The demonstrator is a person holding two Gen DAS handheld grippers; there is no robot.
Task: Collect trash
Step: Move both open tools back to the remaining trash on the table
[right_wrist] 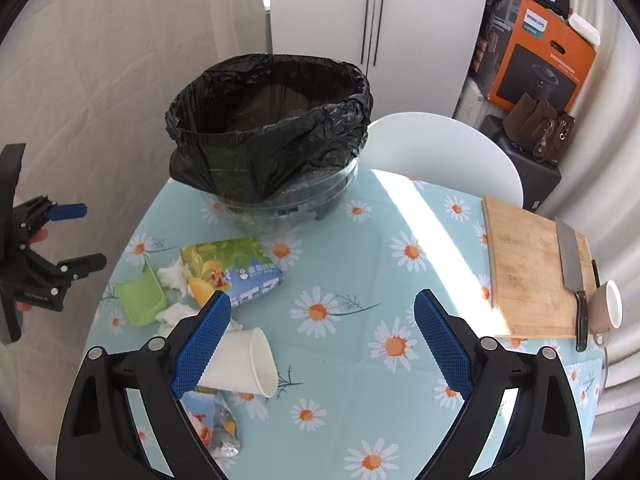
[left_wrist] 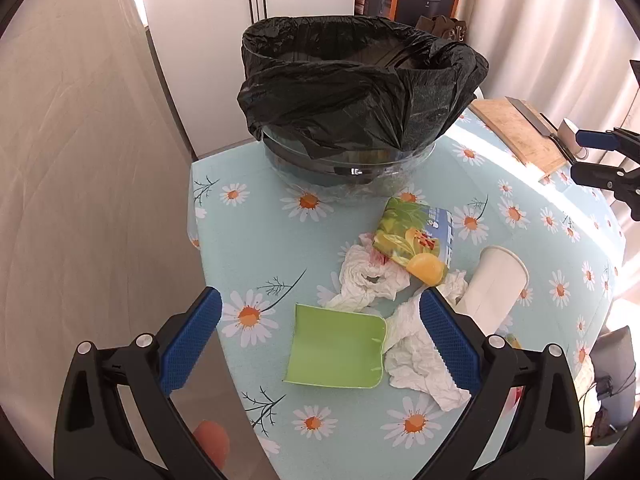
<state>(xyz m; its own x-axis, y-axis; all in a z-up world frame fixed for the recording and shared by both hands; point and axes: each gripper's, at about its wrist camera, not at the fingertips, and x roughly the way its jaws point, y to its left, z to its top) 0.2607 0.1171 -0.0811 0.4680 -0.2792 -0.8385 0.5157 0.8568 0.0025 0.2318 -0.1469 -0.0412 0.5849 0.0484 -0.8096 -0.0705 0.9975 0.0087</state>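
Observation:
A bin lined with a black bag point(left_wrist: 352, 100) point(right_wrist: 272, 128) stands at the far side of the daisy-print table point(right_wrist: 360, 360). In front of it lie a green plastic scoop point(left_wrist: 336, 348) point(right_wrist: 142, 296), crumpled white tissues point(left_wrist: 368, 276) point(right_wrist: 174, 276), a yellow-green snack wrapper point(left_wrist: 420, 240) point(right_wrist: 236, 268), a tipped white paper cup point(left_wrist: 492, 284) point(right_wrist: 248, 362) and a second crumpled wrapper point(right_wrist: 216, 420). My left gripper point(left_wrist: 320, 300) point(right_wrist: 80, 236) hovers open just above the scoop and tissues, holding nothing. Beside the cup, my right gripper point(right_wrist: 323, 300) point(left_wrist: 578, 154) is open and empty.
A wooden cutting board point(right_wrist: 528, 272) with a cleaver point(right_wrist: 572, 264) and a tipped mug point(right_wrist: 608, 308) sit at the table's right edge. A white chair point(right_wrist: 440, 148) stands behind the table. An orange box point(right_wrist: 540, 64) and bags are stacked far right. Curtains surround the table.

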